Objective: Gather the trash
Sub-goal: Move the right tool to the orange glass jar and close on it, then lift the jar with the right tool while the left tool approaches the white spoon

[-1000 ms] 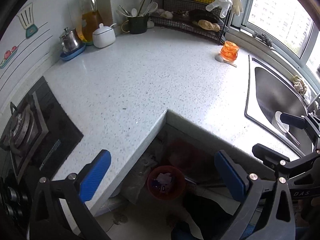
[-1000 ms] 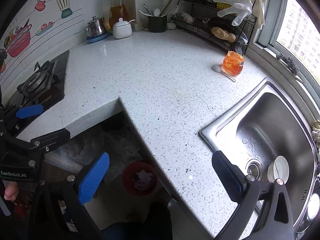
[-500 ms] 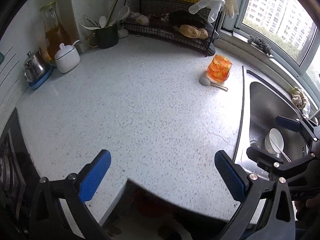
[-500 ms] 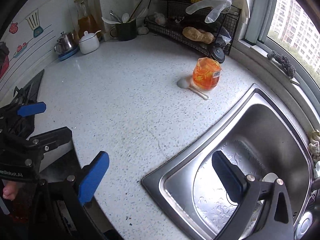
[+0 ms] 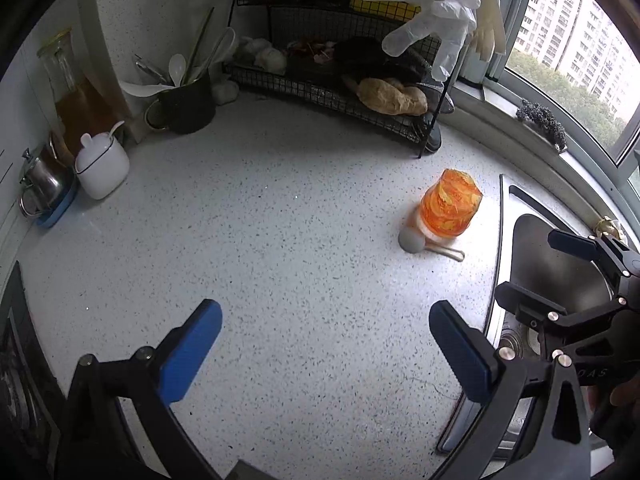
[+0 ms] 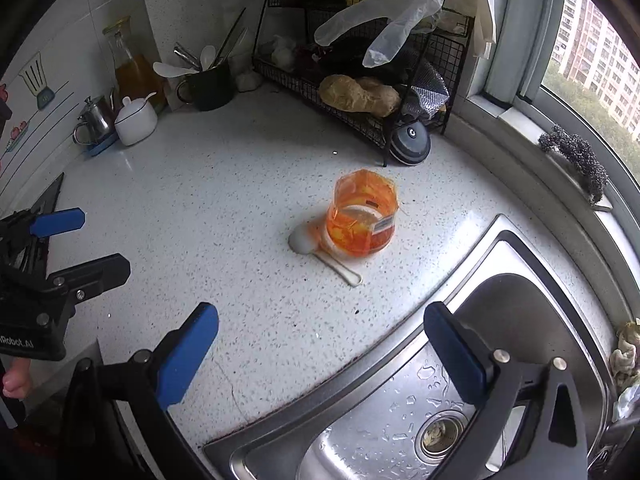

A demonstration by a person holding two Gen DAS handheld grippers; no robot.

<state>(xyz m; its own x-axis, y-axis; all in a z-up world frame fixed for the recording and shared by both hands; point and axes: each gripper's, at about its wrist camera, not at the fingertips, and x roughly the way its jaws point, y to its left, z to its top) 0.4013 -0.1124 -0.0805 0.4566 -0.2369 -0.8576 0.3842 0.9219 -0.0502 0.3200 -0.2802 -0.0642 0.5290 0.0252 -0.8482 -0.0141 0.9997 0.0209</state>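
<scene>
An orange, see-through plastic cup [image 5: 450, 210] [image 6: 362, 216] stands on the speckled white counter [image 5: 280, 260] close to the sink. A white spoon [image 5: 412, 240] [image 6: 304, 240] lies against its base. My left gripper [image 5: 324, 320] hovers open over the counter, short of the cup and to its left, holding nothing. My right gripper [image 6: 320, 320] is open as well, over the counter's rim at the sink, with the cup ahead of it. Each gripper shows in the other's view: the right gripper [image 5: 528, 264] over the sink, the left gripper [image 6: 102, 242] at the far left.
A steel sink [image 6: 500, 360] lies to the right. A black wire rack [image 5: 340, 92] with hanging gloves [image 5: 436, 8] fills the back corner. A dark utensil mug [image 5: 188, 106], white lidded pot [image 5: 102, 166], kettle [image 5: 40, 188] and oil bottle [image 5: 76, 100] line the left wall, near a hob [image 5: 16, 360].
Both grippers have moved forward from the counter's inner corner toward the orange cup. The floor and the red bin below have dropped out of view. Both jaws stay open.
</scene>
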